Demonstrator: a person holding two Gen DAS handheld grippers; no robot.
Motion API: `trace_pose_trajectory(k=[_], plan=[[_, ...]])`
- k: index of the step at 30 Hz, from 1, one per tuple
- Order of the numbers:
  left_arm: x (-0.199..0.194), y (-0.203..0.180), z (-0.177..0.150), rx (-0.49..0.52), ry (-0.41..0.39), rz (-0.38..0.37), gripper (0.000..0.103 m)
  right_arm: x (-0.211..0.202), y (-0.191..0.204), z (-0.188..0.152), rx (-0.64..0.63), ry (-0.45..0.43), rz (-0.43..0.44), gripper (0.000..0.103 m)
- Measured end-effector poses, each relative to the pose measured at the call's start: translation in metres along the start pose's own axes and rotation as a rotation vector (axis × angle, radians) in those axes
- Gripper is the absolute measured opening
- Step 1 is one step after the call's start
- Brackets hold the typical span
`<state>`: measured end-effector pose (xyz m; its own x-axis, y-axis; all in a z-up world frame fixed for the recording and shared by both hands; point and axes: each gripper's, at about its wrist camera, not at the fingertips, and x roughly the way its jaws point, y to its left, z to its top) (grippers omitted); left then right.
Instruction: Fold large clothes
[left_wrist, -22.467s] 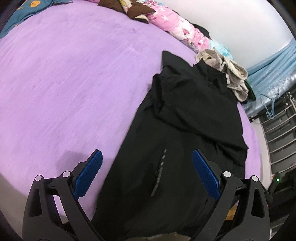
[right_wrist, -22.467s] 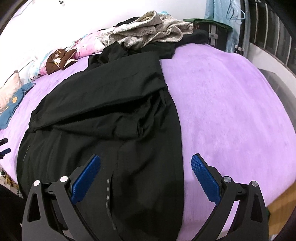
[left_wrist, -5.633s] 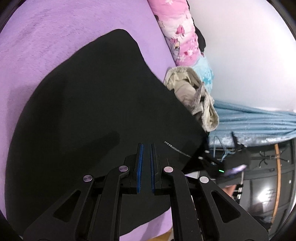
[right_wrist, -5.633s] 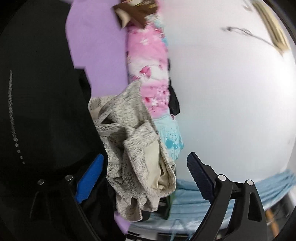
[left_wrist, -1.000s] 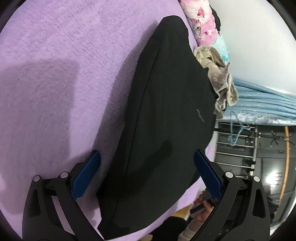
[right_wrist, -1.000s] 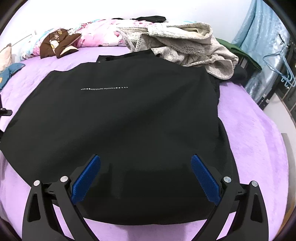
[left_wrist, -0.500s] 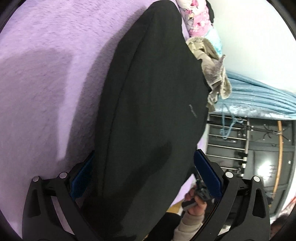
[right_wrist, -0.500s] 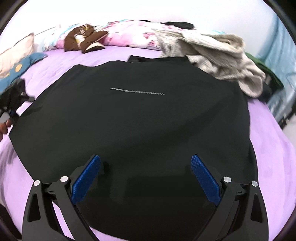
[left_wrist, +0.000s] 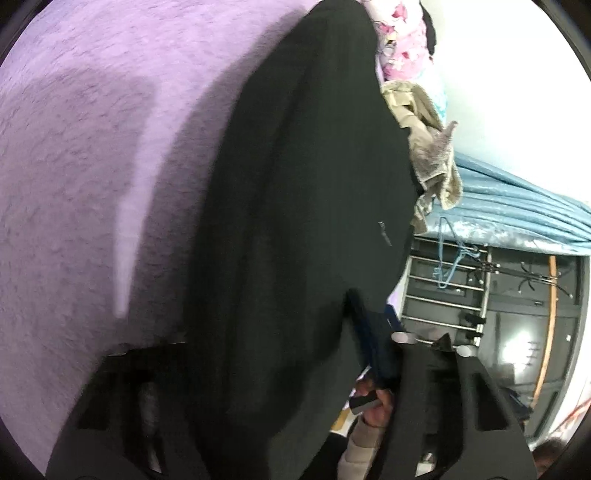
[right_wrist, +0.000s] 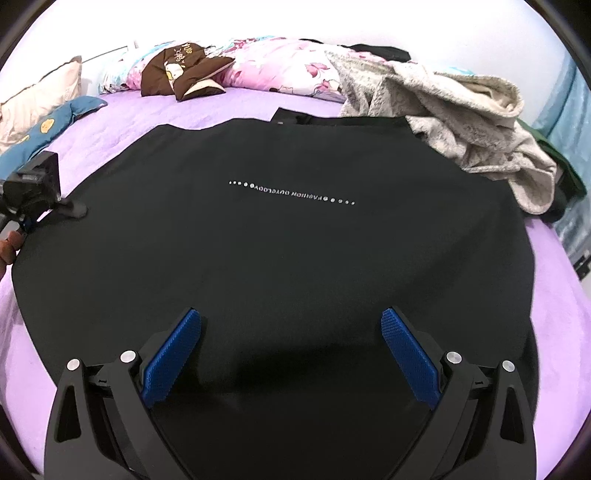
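Garment (right_wrist: 277, 258) on bed (right_wrist: 554, 314); blanket (right_wrist: 461, 122) behind.

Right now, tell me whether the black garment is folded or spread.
Spread flat: the black garment covers the purple bed widely, its printed line fully showing. Layers beneath: cannot tell.

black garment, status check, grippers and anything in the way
Right gripper open above black garment. Left gripper at its edge, grip unclear. Grey fleece pile overlaps far corner.

Home bedrm: purple bed (right_wrist: 554, 295), pillows (right_wrist: 280, 70), curtain (left_wrist: 517, 206).
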<state>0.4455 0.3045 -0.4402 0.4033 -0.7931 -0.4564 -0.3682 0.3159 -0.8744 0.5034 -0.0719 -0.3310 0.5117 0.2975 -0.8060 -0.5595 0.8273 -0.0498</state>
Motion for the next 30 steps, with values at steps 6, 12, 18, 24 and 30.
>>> trace_pose_trajectory(k=[6,12,18,24,30], plan=[[-0.004,-0.014,-0.005,0.006,-0.026,0.015,0.027,0.017,0.001,-0.003,-0.01,0.034,0.004,0.096],[-0.016,-0.054,-0.022,0.078,-0.089,0.039,0.017,0.03,-0.004,-0.011,0.028,0.067,0.026,0.096],[-0.019,-0.114,-0.052,0.218,-0.136,0.151,0.015,0.045,-0.011,-0.018,0.055,0.078,0.08,0.098],[-0.002,-0.18,-0.078,0.348,-0.168,0.297,0.014,0.047,-0.012,-0.014,0.06,0.095,0.079,0.098],[0.012,-0.219,-0.088,0.393,-0.166,0.407,0.014,0.028,-0.051,-0.001,0.249,0.089,0.202,0.098]])
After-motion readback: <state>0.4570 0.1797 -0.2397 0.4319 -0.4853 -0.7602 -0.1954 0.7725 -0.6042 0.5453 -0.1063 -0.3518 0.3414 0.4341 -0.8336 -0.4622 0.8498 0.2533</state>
